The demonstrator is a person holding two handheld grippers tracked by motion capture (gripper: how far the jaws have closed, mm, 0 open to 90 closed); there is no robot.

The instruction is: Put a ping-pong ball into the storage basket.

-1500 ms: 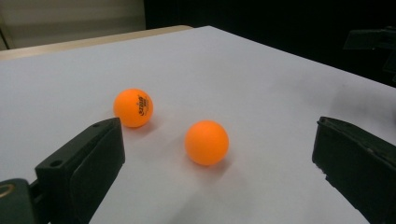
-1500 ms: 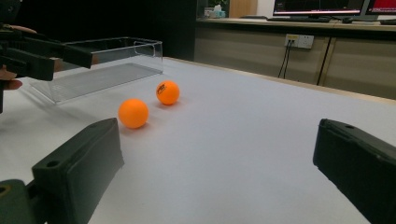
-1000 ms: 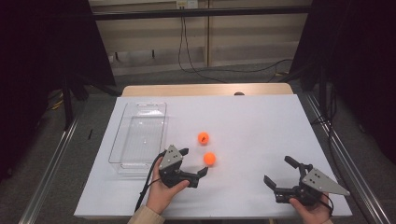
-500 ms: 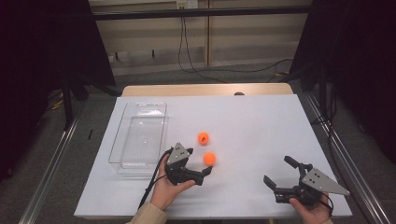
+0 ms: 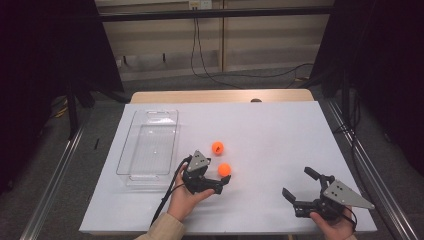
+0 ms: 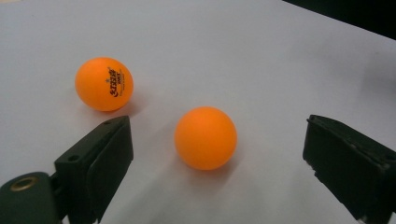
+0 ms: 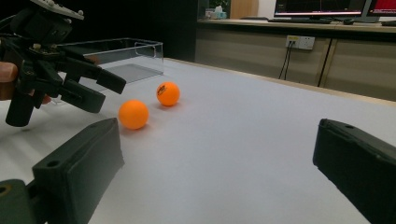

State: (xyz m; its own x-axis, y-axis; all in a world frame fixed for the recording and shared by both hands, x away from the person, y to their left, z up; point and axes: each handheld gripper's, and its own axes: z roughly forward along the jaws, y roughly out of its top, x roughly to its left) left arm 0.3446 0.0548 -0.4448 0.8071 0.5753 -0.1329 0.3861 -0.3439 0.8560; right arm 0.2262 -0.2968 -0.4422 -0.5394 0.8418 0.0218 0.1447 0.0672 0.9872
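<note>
Table [image 5: 280,145] with a white top is where everything sits. At the far left of it lies a clear plastic tray [image 5: 149,144]. It is flat on the table and has nothing in it.

Just to the right of the tray's near end is the left gripper [image 5: 224,182], held in the person's left hand [image 5: 184,199]. A black cable hangs from it toward the table edge. Its jaws are spread, and they have just been closing a little. The near orange ball [image 5: 224,169] sits between them. In the left gripper view the same ball [image 6: 206,137] rests on the table in the gap, a bit closer to the left jaw, and neither jaw touches it. The ball is not pinched yet.

A second orange ball [image 5: 217,147] lies just past the first one, farther from the person. It has small dark print on it, which shows well in the left gripper view [image 6: 104,84]. The two balls are close but do not touch.

Far over to the right, near the front edge of the table, is the right gripper [image 5: 299,189], held in the right hand [image 5: 334,225]. Its jaws are spread wide with nothing between them. It points left across the table, and it is well apart from both balls.
</note>
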